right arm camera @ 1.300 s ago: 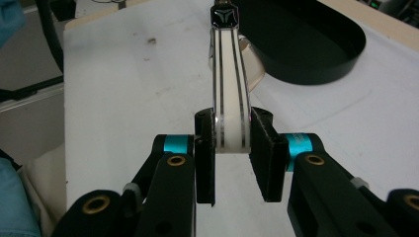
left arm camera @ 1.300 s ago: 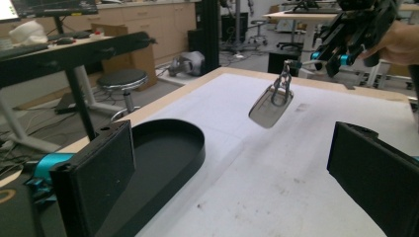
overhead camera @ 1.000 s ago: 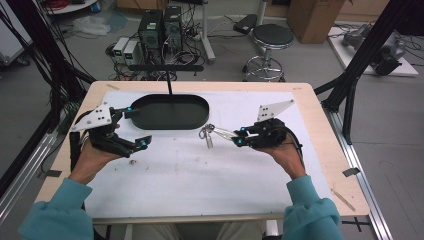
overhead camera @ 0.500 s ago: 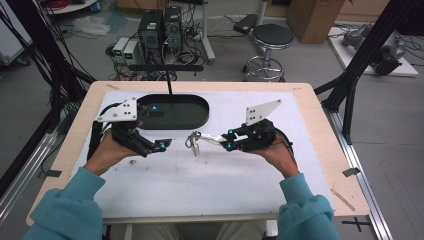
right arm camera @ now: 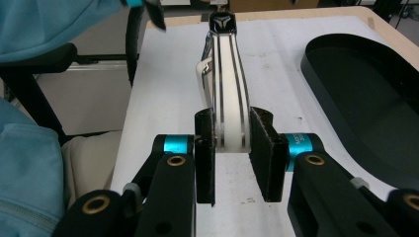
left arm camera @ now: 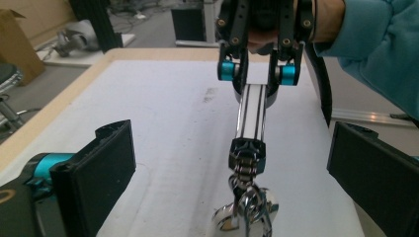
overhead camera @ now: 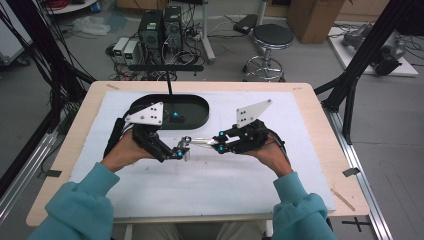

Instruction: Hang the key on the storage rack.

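your right gripper [right arm camera: 232, 163] has its fingers [right arm camera: 205, 153] pinching the white key fob [right arm camera: 228, 94], held above the white mat [overhead camera: 215, 185] near the black tray [overhead camera: 200, 107]. your left gripper [left arm camera: 232, 173] stands spread wide around the fob's key ring [left arm camera: 247, 207], not touching it.

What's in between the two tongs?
A white keychain strap with metal rings bridges them. In the left gripper view, the right tongs clamp its far end while the rings hang between the open left tongs.

Grey floor [overhead camera: 300, 60], black stool [overhead camera: 271, 37], computer towers [overhead camera: 161, 25] behind table.
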{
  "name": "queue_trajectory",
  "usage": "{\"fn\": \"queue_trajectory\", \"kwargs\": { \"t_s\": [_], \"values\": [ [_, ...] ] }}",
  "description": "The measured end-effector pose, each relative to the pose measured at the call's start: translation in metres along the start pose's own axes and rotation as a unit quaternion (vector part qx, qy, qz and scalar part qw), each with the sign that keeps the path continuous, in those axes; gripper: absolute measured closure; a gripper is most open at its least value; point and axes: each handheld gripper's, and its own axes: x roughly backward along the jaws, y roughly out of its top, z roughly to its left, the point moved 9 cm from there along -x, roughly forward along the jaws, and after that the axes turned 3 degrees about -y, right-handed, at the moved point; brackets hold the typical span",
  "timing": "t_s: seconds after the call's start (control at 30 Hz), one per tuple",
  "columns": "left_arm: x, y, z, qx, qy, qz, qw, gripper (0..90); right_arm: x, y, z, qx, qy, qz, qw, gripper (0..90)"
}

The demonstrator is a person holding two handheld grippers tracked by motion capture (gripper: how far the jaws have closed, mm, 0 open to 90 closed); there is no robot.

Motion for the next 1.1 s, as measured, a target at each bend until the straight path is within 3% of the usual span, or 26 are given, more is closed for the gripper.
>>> {"fn": "queue_trajectory", "kwargs": {
  "t_s": [0.5,0.6,0.87,1.1],
  "values": [
    [-0.014,-0.011,-0.007,-0.006,-0.031,0.048,0.9984,24.3,-0.005,0.001,0.003,0.005,0.008,0.004,0.9999,74.6],
    [-0.015,-0.012,-0.009,-0.006,-0.045,0.053,0.9976,33.8,-0.005,0.001,0.004,0.005,0.010,0.004,0.9999,74.6],
    [-0.016,-0.015,-0.012,0.000,-0.051,0.068,0.9964,46.0,-0.007,0.000,0.005,0.009,0.010,0.009,0.9999,74.6],
    [-0.012,-0.016,-0.011,0.004,-0.053,0.077,0.9956,51.4,-0.008,-0.001,0.005,0.011,0.010,0.014,0.9998,74.6]
  ]
}}
